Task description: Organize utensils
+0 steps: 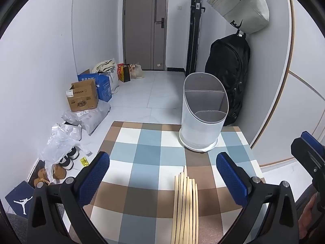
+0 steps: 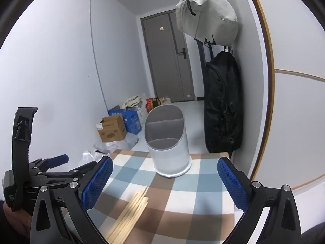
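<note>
scene: bench (image 1: 142, 156) under a checked cloth, blue, white and brown squares; hallway floor with boxes and bags beyond its far edge
chopsticks: bundle of pale wooden chopsticks (image 1: 185, 205) lying flat near the bench's near edge, tips pointing toward the far edge, sticks touching one another side by side
holder: white utensil holder (image 1: 203, 109) with a slanted top and grey dividers, upright at the far right corner of the bench, compartments look empty, well apart from the chopsticks
left hand-held gripper: left hand-held gripper (image 1: 162, 179) released, jaws wide, hovering above the chopsticks, nothing between the pads
right hand-held gripper: right hand-held gripper (image 2: 164, 185) released too, jaws wide, empty, aimed at the holder with the chopsticks low and left of its centre
handling guess: sticks likely light, stiff, smooth; a loose bundle probably rolls and fans out when pinched
where to grip: mid-length across the whole bundle, pads square to the sticks, so none slip out
risk: holder looks light, could tip if the tips catch its rim
step: pickup not yet begun
</note>
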Demonstrator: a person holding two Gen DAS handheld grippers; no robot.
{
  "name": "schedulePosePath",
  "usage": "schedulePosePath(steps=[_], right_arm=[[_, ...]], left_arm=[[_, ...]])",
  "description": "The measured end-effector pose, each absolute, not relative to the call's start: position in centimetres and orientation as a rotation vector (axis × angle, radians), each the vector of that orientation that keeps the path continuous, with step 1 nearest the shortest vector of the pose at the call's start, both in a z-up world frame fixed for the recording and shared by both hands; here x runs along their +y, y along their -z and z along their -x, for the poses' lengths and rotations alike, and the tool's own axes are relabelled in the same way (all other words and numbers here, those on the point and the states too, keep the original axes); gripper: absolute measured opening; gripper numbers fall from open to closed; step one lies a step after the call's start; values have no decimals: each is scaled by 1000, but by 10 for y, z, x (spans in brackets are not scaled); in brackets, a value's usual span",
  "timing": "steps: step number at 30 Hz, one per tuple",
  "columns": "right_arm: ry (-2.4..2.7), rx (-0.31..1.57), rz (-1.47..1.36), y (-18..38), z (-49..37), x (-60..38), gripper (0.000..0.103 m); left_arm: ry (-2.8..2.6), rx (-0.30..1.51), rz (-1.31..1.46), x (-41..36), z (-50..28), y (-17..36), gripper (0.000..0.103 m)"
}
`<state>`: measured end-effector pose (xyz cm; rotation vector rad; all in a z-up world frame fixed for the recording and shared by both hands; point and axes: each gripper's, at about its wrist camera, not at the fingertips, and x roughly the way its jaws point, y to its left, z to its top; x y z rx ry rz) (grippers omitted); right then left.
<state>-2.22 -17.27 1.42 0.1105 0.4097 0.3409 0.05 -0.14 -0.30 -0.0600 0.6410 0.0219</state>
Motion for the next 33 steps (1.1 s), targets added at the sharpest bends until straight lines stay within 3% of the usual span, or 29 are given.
schedulePosePath(steps=[33], right_arm=[[-336,394,-109,-14,25,-171,103]], left_arm=[[-21,655,61,0,0,7,102]])
